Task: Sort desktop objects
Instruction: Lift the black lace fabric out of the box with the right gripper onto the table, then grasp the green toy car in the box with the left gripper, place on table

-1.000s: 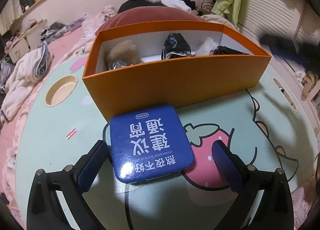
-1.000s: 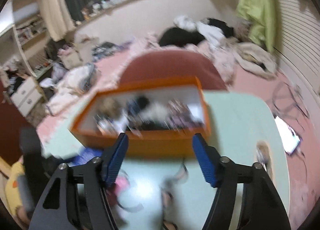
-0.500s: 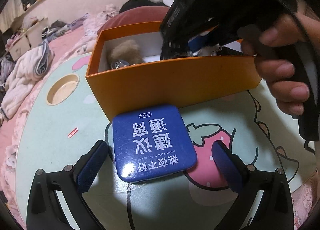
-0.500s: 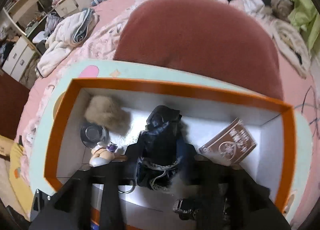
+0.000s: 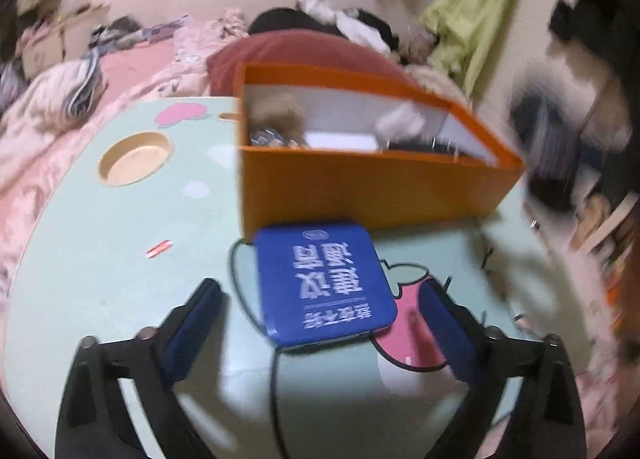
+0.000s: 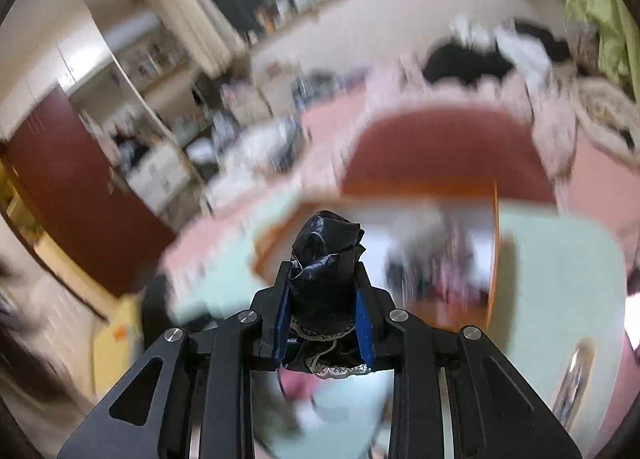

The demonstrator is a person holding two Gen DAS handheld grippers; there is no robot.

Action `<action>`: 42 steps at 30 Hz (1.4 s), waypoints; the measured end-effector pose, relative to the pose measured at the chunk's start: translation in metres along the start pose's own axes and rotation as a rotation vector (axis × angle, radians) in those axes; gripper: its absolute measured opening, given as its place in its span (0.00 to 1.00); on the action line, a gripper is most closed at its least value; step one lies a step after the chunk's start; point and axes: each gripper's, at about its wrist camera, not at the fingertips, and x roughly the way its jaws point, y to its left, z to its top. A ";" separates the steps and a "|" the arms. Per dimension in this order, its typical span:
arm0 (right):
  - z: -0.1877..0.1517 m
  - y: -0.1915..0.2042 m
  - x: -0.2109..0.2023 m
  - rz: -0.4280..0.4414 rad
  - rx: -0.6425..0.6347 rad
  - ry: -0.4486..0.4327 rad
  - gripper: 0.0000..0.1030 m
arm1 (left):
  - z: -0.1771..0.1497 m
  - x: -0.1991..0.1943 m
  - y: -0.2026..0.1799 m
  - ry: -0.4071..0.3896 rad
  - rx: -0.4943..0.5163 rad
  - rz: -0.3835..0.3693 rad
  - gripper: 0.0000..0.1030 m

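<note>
Your right gripper (image 6: 325,315) has its fingers drawn in narrow, clamped on a crumpled black pouch (image 6: 325,259) that bulges out past the pads toward 12 o'clock, with a pale lace edge hanging under them. Your left gripper (image 5: 320,323) has its fingers spread wide and holds nothing; the blue tin (image 5: 323,282) lies flat on the worktop (image 5: 100,251) between them, closer to the right pad, apart from both.

At 12 o'clock from the tin, just beside its far edge, stands the orange box (image 5: 360,187); whether the two touch is unclear. Inside it, a tan fluffy ball (image 5: 278,113) sits at the 10 o'clock end above something shiny, and a white blurred lump at 1 o'clock. A round recess (image 5: 134,157) is cut in the worktop at 10 o'clock, and a small red-and-white scrap (image 5: 159,249) lies at 9 o'clock of the tin.

Only the right wrist view shows the pouch; there the box (image 6: 494,259) sits blurred behind it, with a dark red cushion (image 6: 440,151) beyond. Only the left wrist view shows the tin.
</note>
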 end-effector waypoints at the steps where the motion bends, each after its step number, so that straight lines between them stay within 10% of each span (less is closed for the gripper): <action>1: -0.016 0.000 0.009 -0.017 0.006 0.053 0.29 | 0.001 -0.006 0.004 -0.016 -0.014 -0.016 0.83; 4: -0.047 -0.009 0.036 -0.065 0.052 0.138 0.31 | 0.014 -0.027 0.010 -0.085 -0.016 -0.044 0.79; 9: -0.055 -0.002 0.071 -0.136 0.009 0.130 0.65 | 0.071 -0.040 -0.014 -0.116 0.054 -0.127 0.79; 15: -0.063 -0.005 0.075 -0.224 0.031 0.102 0.65 | 0.127 0.027 -0.060 0.122 0.078 -0.173 0.79; 22: -0.065 -0.021 0.058 -0.223 0.150 0.044 0.66 | 0.119 0.100 -0.085 0.324 0.110 -0.146 0.79; 28: -0.062 -0.013 0.071 -0.218 0.128 0.053 0.67 | 0.110 0.107 -0.089 0.341 0.131 -0.102 0.57; 30: -0.062 -0.016 0.070 -0.205 0.135 0.050 0.67 | 0.109 0.102 -0.087 0.326 0.109 -0.145 0.26; 33: -0.058 -0.022 0.065 -0.189 0.150 0.043 0.67 | 0.108 0.092 -0.083 0.288 0.096 -0.175 0.15; 38: -0.053 -0.027 0.059 -0.188 0.150 0.041 0.67 | 0.110 0.077 -0.078 0.256 0.067 -0.167 0.18; 42: -0.052 -0.026 0.060 -0.188 0.151 0.041 0.67 | 0.121 0.079 -0.055 0.219 -0.059 -0.183 0.71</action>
